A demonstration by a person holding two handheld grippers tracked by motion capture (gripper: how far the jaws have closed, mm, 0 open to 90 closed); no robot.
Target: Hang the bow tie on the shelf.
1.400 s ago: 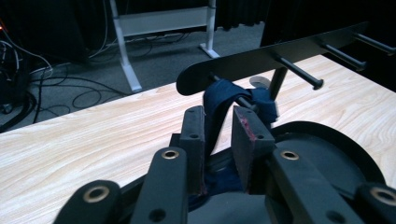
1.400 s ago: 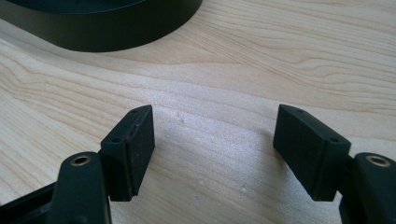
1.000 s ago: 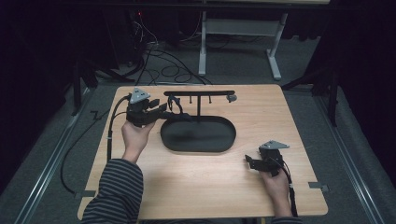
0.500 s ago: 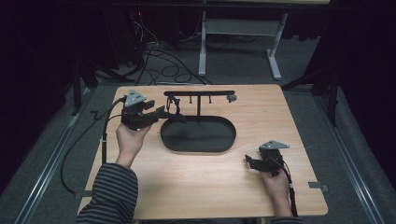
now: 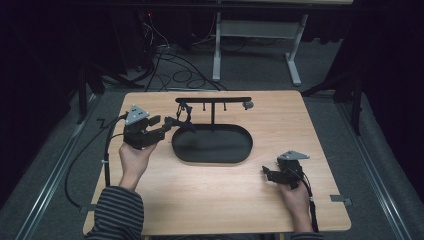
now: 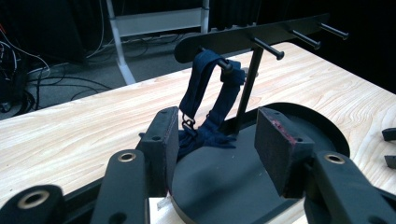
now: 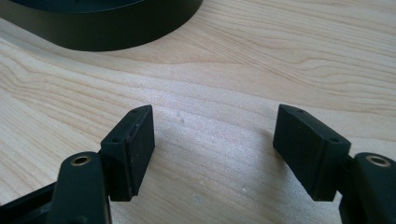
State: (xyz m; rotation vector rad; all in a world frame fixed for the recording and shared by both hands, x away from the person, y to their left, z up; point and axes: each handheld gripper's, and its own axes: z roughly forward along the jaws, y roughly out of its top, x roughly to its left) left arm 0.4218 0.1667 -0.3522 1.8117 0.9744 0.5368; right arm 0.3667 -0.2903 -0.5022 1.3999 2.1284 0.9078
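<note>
Dark curtains and floor cables surround your wooden table (image 5: 200, 200). Your left gripper (image 5: 167, 125) has just been opening its jaws; they stand apart with nothing pressed between the pads, just short of the dark blue strap (image 6: 205, 100) that hangs from the end peg of the black rack (image 5: 212, 100) over the oval tray (image 5: 212, 159). Your right gripper (image 5: 266, 173) rests wide open above bare wood, holding nothing

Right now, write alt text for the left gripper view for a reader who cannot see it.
A dark blue strap hangs from a peg of a black rack, its lower end bunched on the rack's oval base. The left claw stands open in front of it, its jaws having just been opening, nothing gripped between them. Everything sits on a pale wooden table.
</note>
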